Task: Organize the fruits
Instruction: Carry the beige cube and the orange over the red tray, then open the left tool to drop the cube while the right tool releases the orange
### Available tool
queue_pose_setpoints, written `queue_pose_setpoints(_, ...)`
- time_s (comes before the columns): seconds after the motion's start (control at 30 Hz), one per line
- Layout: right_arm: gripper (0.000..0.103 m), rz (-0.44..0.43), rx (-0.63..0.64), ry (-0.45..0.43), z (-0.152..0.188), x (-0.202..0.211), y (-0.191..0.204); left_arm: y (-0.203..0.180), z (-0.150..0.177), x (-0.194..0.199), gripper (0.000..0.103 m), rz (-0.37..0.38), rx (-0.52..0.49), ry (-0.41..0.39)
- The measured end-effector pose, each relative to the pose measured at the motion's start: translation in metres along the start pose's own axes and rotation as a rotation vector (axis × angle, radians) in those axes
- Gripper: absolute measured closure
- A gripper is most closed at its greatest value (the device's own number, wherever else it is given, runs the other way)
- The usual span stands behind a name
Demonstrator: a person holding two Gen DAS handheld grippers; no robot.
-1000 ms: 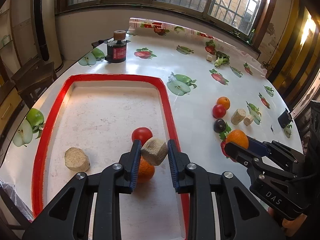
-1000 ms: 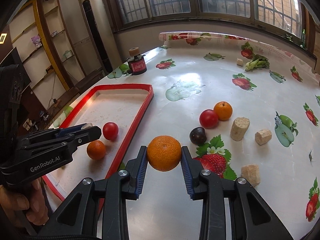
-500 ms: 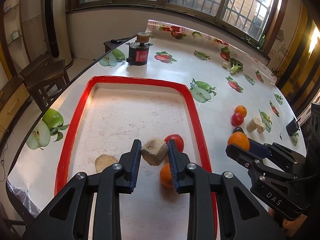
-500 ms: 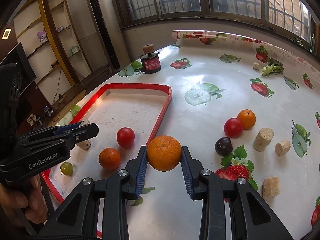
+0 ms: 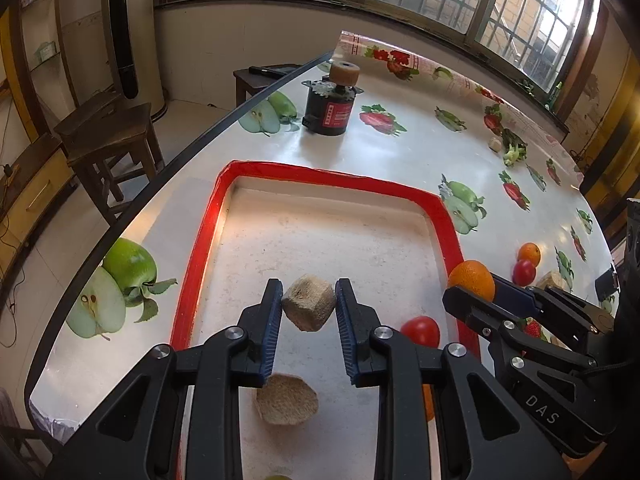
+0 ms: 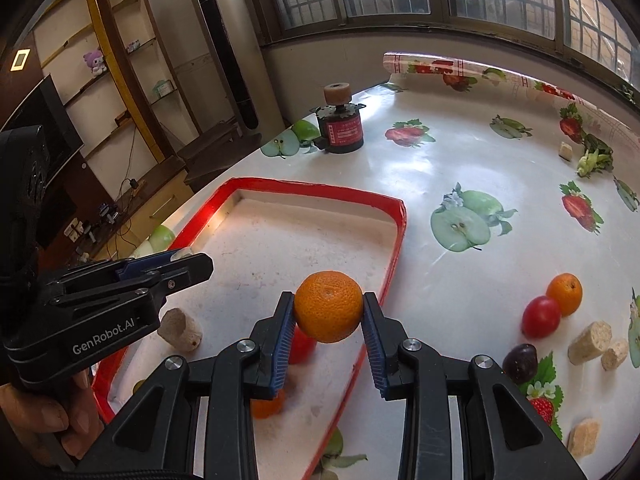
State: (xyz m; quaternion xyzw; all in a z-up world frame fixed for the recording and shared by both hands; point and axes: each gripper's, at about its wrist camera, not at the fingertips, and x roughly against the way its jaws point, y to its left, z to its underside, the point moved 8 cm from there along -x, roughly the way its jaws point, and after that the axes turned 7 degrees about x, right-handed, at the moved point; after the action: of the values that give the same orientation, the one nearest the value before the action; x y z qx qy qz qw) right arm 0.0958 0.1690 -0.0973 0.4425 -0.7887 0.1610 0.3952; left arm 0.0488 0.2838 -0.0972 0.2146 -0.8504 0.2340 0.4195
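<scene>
My left gripper point(image 5: 308, 304) is shut on a tan, rough chunk point(image 5: 309, 307), held above the red-rimmed tray point(image 5: 320, 174). A second tan chunk point(image 5: 287, 399) and a red tomato point(image 5: 421, 330) lie in the tray below. My right gripper point(image 6: 329, 314) is shut on an orange point(image 6: 329, 306), hanging over the tray's right rim point(image 6: 394, 248). Under it, partly hidden, are a tomato point(image 6: 302, 346) and a small orange point(image 6: 267, 406). On the table to the right sit a tomato point(image 6: 541, 317), an orange point(image 6: 565, 294) and a dark plum point(image 6: 520, 362).
A black-and-red motor point(image 6: 340, 130) stands beyond the tray. Several tan chunks point(image 6: 590, 340) lie by the loose fruit, and a green vegetable scrap point(image 6: 592, 160) is far right. A wooden stool point(image 5: 108, 136) stands off the table's left edge point(image 5: 160, 176). A hand point(image 6: 48, 420) grips the left tool.
Both grippers have travelled left across the table, still holding their loads. The orange now hangs over the tray's right rim, and the tan chunk is over the tray's left part.
</scene>
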Motion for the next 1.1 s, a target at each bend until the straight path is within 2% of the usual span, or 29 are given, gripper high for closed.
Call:
queue_pose_setpoints(0.47,0.068,-0.020,0.011,0.077,-0.006,-0.052,-0.003,0.007,0.003,-0.042,0.079,-0.050,0.016,0.095)
queue_pose_setpoints(0.53,0.068,-0.013,0.010,0.081,-0.004,-0.055,-0.004,0.008,0.003,-0.041,0.078,-0.053,0.017,0.087)
queue_pose_setpoints(0.63,0.067,-0.010,0.021,0.084,-0.005,-0.055,-0.003,0.010,0.003,-0.040,0.076,-0.066,0.026,0.093)
queue_pose_setpoints(0.73,0.064,-0.016,0.021,0.075,-0.005,-0.050,-0.002,0.014,0.003,-0.036,0.069,-0.079,0.032,0.086)
queue_pose_setpoints(0.8,0.059,-0.004,0.028,0.063,-0.006,-0.044,-0.002,0.017,0.003,-0.030,0.056,-0.079,0.047,0.075)
queue_pose_setpoints(0.9,0.050,0.012,0.030,0.042,-0.006,-0.032,-0.004,0.019,0.003,-0.024,0.056,-0.081,0.051,0.062)
queue_pose_setpoints(1.1,0.050,0.015,0.016,0.024,0.002,-0.009,-0.007,0.015,0.006,-0.011,0.056,-0.076,0.045,0.047)
